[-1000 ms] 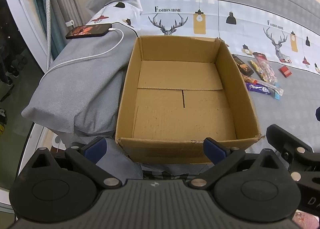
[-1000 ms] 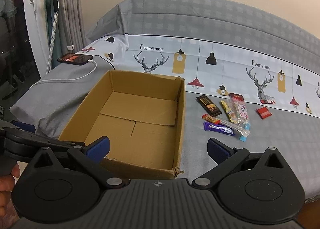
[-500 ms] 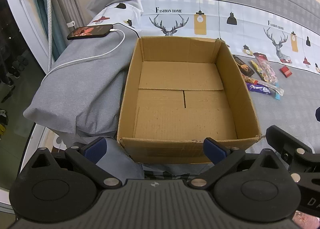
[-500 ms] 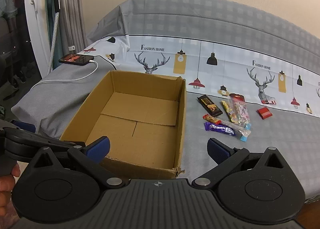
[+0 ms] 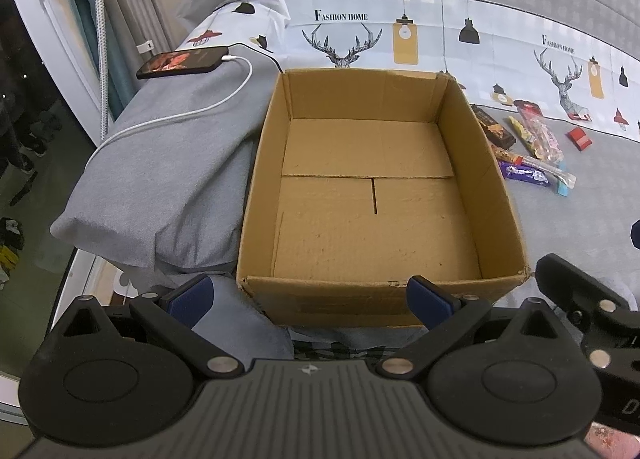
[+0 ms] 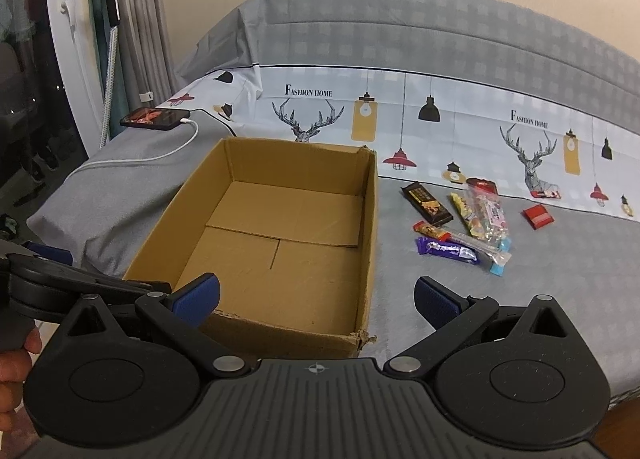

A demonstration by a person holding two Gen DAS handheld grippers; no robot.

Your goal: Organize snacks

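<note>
Open cardboard box on grey bed, nothing inside, flaps gone, near rim torn at right corner. Left side butted against grey pillow; phone with white cable on top. Snacks piled just right of box wall, red packet a bit apart further right. Bare bedding around snacks and right of the pile. Left gripper spread wide at box's near edge, holding nothing. Right gripper spread wide too, holding nothing, over box's near right corner.
</note>
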